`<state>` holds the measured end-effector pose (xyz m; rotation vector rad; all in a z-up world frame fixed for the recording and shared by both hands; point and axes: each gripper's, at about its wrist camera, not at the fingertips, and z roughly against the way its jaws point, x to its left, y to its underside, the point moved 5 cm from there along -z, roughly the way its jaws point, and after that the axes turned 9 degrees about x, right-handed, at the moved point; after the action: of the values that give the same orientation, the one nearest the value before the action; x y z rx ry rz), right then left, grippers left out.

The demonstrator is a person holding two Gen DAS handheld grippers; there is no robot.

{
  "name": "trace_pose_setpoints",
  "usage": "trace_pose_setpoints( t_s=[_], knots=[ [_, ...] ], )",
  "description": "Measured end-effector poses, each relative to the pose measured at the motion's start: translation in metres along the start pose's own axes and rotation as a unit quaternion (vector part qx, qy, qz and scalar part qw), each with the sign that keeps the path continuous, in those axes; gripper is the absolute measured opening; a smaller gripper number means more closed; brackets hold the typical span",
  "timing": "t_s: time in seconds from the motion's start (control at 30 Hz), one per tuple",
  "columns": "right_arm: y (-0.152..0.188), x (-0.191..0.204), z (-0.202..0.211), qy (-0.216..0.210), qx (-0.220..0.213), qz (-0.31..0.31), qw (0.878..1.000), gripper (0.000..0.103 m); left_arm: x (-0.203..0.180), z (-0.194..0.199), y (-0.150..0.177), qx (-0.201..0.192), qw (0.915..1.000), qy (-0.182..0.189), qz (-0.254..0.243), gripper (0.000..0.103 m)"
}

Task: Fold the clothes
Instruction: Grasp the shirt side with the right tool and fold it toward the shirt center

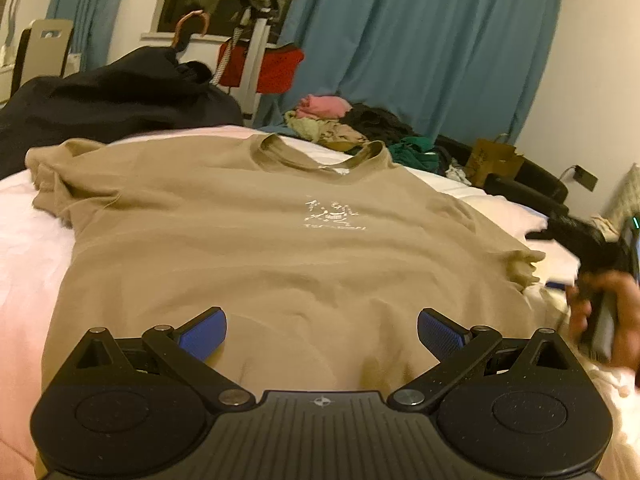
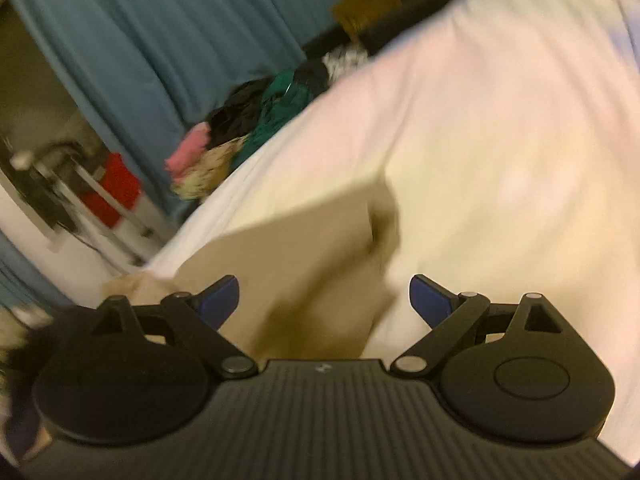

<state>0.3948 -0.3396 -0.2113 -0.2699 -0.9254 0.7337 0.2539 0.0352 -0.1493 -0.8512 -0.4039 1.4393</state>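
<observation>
Tan t-shirt [image 1: 248, 248] lies flat, front up, on the bed [image 1: 24, 240] w/ pale pink sheet; neck hole at far end, small white print on chest, hem nearest the left cam. Left sleeve bunched at far left, right sleeve crumpled at right edge. Left claw [image 1: 322, 334] hovers over the hem, jaws wide apart, nothing between them. Right claw [image 2: 324, 302] also spread wide, empty, tilted over the shirt's [image 2: 304, 240] sleeve/side edge; right view is blurred. A hand [image 1: 608, 316] w/ black tool shows at right edge of left view. Pile of clothes [image 1: 344, 124] at far side of bed, dark garment [image 1: 112, 100] heaped at far left, blue curtain [image 1: 420, 48] behind.
</observation>
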Motion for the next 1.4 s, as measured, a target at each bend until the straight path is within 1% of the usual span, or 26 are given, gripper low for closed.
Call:
trace_pose_setpoints(
  t_s=[0.03, 0.1, 0.17, 0.2, 0.23, 0.27, 0.3, 0.33, 0.37, 0.47, 0.5, 0.63, 0.7, 0.73, 0.77, 0.8, 0.83, 0.87, 0.93, 1.07, 1.13, 1.2, 1.23, 1.3, 1.33, 1.4],
  knots=[
    [0.007, -0.004, -0.004, -0.023, 0.011, -0.015, 1.0, 0.093, 0.001, 0.0, 0.0, 0.001, 1.0, 0.0, 0.004, 0.103],
    [0.016, -0.005, -0.015, -0.046, 0.03, -0.032, 0.998, 0.094, 0.002, 0.001, 0.001, 0.0, 1.0, -0.002, 0.006, 0.103],
    [0.019, -0.002, -0.023, -0.045, 0.024, -0.024, 0.998, 0.095, 0.001, 0.0, 0.002, 0.001, 1.0, -0.007, 0.003, 0.103],
    [0.018, 0.0, -0.026, -0.039, 0.014, -0.013, 0.999, 0.088, 0.001, 0.0, 0.003, 0.001, 1.0, -0.007, 0.001, 0.103],
    [0.016, 0.003, -0.029, -0.033, 0.003, -0.001, 0.999, 0.08, 0.001, -0.001, 0.004, 0.002, 1.0, -0.007, 0.0, 0.103],
    [0.015, 0.002, -0.031, -0.019, -0.005, 0.003, 1.0, 0.063, 0.0, -0.002, 0.004, 0.002, 1.0, -0.007, -0.001, 0.103],
    [0.013, 0.0, -0.032, -0.005, -0.013, -0.001, 1.0, 0.044, 0.0, -0.002, 0.005, 0.002, 1.0, -0.008, -0.002, 0.103],
    [0.01, -0.002, -0.032, 0.002, -0.022, -0.008, 1.0, 0.031, -0.001, -0.003, 0.005, 0.002, 1.0, -0.008, -0.004, 0.103],
    [0.008, -0.003, -0.029, 0.004, -0.034, -0.012, 0.999, 0.007, -0.001, -0.004, 0.006, 0.003, 1.0, -0.009, -0.003, 0.103],
    [-0.001, -0.003, -0.012, -0.002, -0.079, -0.015, 0.997, 0.007, 0.002, -0.003, 0.005, 0.005, 1.0, -0.004, 0.005, 0.103],
    [-0.004, -0.004, -0.009, -0.01, -0.086, -0.023, 0.996, 0.007, 0.002, -0.003, 0.004, 0.004, 1.0, -0.002, 0.008, 0.103],
    [-0.01, -0.011, -0.007, -0.048, -0.085, -0.056, 0.994, 0.007, 0.001, 0.0, 0.005, 0.0, 1.0, 0.001, 0.008, 0.103],
    [-0.009, -0.015, -0.014, -0.068, -0.07, -0.078, 0.992, 0.011, 0.002, 0.0, 0.005, 0.003, 1.0, 0.0, 0.008, 0.103],
    [-0.008, -0.019, -0.022, -0.078, -0.053, -0.098, 0.991, 0.013, 0.003, 0.0, 0.005, 0.004, 1.0, 0.0, 0.008, 0.103],
    [-0.006, -0.021, -0.029, -0.083, -0.039, -0.111, 0.99, 0.023, 0.003, 0.0, 0.005, 0.004, 1.0, -0.001, 0.009, 0.103],
    [-0.004, -0.022, -0.035, -0.085, -0.029, -0.117, 0.989, 0.039, 0.004, 0.0, 0.005, 0.004, 0.9999, -0.001, 0.009, 0.103],
    [-0.002, -0.022, -0.039, -0.088, -0.027, -0.114, 0.989, 0.044, 0.004, 0.0, 0.005, 0.004, 0.9999, -0.002, 0.01, 0.103],
    [-0.001, -0.018, -0.041, -0.089, -0.033, -0.1, 0.99, 0.047, 0.004, 0.0, 0.006, 0.004, 0.9999, -0.003, 0.011, 0.103],
    [0.001, -0.01, -0.044, -0.085, -0.048, -0.076, 0.992, 0.049, 0.003, -0.002, 0.007, 0.007, 0.9999, -0.004, 0.012, 0.103],
    [-0.011, -0.003, -0.058, -0.091, -0.075, -0.06, 0.991, 0.051, 0.001, -0.004, 0.006, 0.005, 0.9999, -0.008, 0.003, 0.103],
    [-0.018, 0.005, -0.064, -0.085, -0.086, -0.044, 0.992, 0.051, 0.002, -0.005, 0.006, 0.003, 0.9999, -0.01, 0.004, 0.103],
    [-0.025, 0.016, -0.072, -0.058, -0.087, -0.007, 0.994, 0.047, 0.005, -0.006, 0.004, 0.001, 0.9998, -0.015, 0.009, 0.103],
    [-0.028, 0.023, -0.074, -0.04, -0.089, 0.012, 0.995, 0.042, 0.006, -0.007, 0.003, 0.0, 0.9998, -0.016, 0.013, 0.103],
    [-0.034, 0.036, -0.073, 0.003, -0.096, 0.047, 0.994, 0.007, 0.007, -0.006, -0.003, -0.007, 0.9997, -0.018, 0.015, 0.103],
    [-0.036, 0.045, -0.067, 0.016, -0.104, 0.063, 0.992, 0.007, 0.007, -0.005, -0.006, -0.012, 0.9996, -0.02, 0.013, 0.103],
    [-0.035, 0.068, -0.047, 0.03, -0.126, 0.092, 0.987, 0.007, 0.009, -0.003, -0.012, -0.022, 0.9988, -0.043, -0.006, 0.103]
  ],
)
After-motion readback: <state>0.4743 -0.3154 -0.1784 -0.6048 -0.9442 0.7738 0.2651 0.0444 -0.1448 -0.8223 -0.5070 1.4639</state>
